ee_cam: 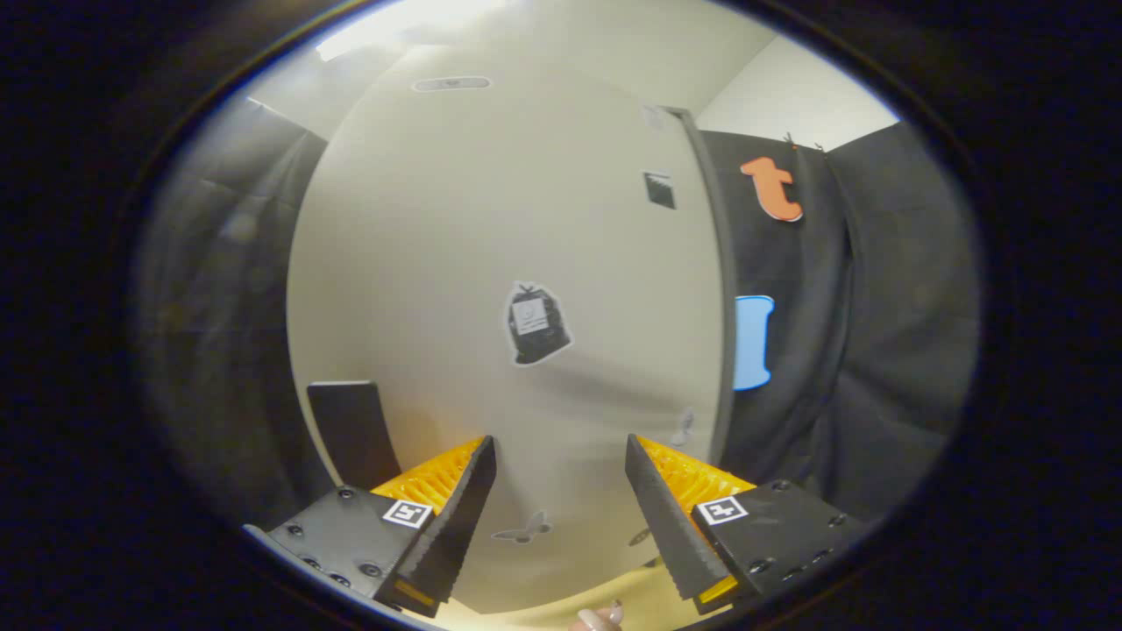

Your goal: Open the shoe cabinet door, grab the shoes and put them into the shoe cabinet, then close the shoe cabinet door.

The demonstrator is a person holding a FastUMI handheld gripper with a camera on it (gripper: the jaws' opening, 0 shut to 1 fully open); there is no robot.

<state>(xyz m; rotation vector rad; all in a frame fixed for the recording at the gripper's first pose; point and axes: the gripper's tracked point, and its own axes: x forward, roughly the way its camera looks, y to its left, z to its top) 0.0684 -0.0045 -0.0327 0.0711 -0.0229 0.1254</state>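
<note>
Gripper released, facing the shoe cabinet door straight ahead.

The gripper [561, 491] is spread apart with nothing between its fingers. The pale shoe cabinet door [491, 219] stands just beyond them as a tall upright panel, its long axis vertical. A dark handle-like tab [351, 434] sits at the door's lower edge, just beyond the left finger. The door's other long edge [723, 307] runs up beyond the right finger. Whether the door is shut or ajar cannot be told.
</note>
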